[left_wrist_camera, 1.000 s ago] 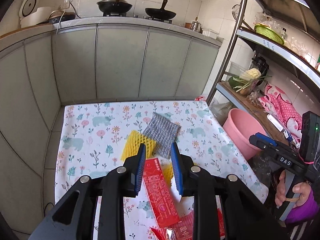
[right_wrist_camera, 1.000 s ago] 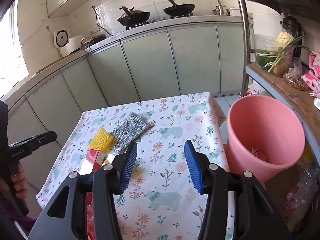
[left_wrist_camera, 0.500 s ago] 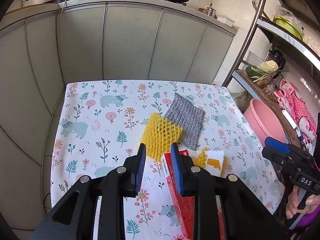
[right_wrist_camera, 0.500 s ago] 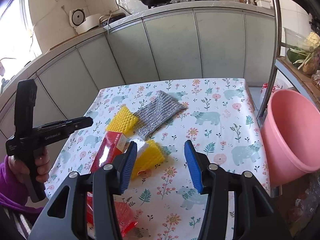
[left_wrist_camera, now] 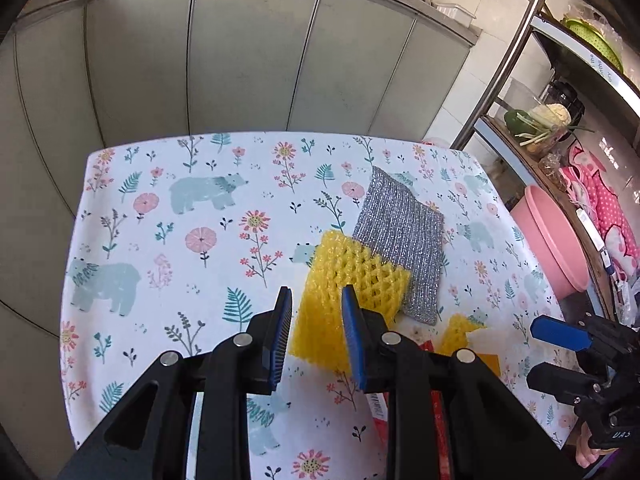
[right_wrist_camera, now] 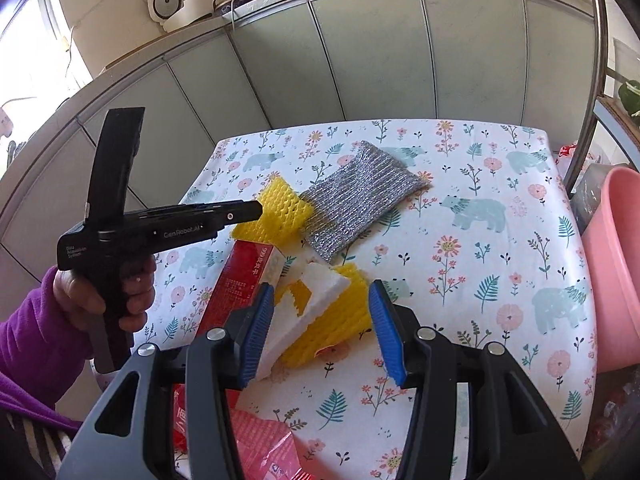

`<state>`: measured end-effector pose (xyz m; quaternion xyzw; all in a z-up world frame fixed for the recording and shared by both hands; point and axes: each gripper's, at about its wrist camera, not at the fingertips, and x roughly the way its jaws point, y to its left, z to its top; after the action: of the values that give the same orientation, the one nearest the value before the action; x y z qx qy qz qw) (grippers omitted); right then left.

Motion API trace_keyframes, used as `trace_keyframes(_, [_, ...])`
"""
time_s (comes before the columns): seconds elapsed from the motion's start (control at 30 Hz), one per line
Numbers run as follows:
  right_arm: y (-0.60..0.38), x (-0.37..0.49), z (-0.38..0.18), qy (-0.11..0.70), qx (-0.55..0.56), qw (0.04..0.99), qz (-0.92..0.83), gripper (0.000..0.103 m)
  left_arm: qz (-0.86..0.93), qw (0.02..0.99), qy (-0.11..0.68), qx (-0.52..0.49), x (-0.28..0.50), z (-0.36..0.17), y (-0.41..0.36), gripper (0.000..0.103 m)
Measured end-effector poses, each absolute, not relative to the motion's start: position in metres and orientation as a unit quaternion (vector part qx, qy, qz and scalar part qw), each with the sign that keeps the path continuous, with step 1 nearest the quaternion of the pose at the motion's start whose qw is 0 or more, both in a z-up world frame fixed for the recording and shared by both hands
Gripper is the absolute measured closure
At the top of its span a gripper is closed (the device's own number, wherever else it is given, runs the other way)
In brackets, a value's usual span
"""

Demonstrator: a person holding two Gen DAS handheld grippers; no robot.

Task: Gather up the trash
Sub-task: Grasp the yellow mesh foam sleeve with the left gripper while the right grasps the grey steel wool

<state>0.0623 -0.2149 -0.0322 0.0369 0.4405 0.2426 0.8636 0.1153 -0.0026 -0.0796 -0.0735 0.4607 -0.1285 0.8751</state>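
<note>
Left hand-held gripper jaws apart, empty, above the yellow foam net on the bench. Right hand-held gripper jaws apart, empty, over a second yellow net beside the red box.

Each tool is black plastic with round silver screws at its pivots and two fingers lined with ribbed blue pads. The left tool has a pistol-style handle, white "GenRobot.AI" lettering along its barrel and a tall flat upright slab. The person's sleeve is purple fleece.
</note>
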Motion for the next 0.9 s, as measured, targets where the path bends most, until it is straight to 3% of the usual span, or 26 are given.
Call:
trace_keyframes(0.33, [-0.220, 0.126, -0.043, 0.459, 0.077, 0.858, 0.215, 0.053, -0.149, 0.871, 0.462, -0.081, 0.119, -0.095, -0.007, 0.079])
trace_keyframes(0.43, [-0.212, 0.140, -0.055, 0.472, 0.075, 0.852, 0.212, 0.053, -0.152, 0.878, 0.449, -0.061, 0.115, -0.096, -0.010, 0.094])
trace_keyframes(0.77, [-0.185, 0.169, -0.081, 0.489, 0.049, 0.851, 0.185, 0.053, -0.129, 0.912, 0.379, -0.094, 0.093, -0.057, 0.016, 0.095])
trace_keyframes(0.83, [-0.179, 0.169, -0.081, 0.486, 0.039, 0.853, 0.185, 0.058, -0.126, 0.913, 0.375, -0.100, 0.091, -0.054, 0.021, 0.095])
trace_keyframes(0.87, [-0.177, 0.169, -0.081, 0.483, 0.026, 0.857, 0.178, 0.071, -0.123, 0.914, 0.373, -0.104, 0.090, -0.052, 0.024, 0.095])
trace_keyframes(0.9, [-0.175, 0.168, -0.081, 0.481, 0.020, 0.858, 0.178, 0.076, -0.122, 0.914, 0.372, -0.108, 0.089, -0.050, 0.026, 0.095])
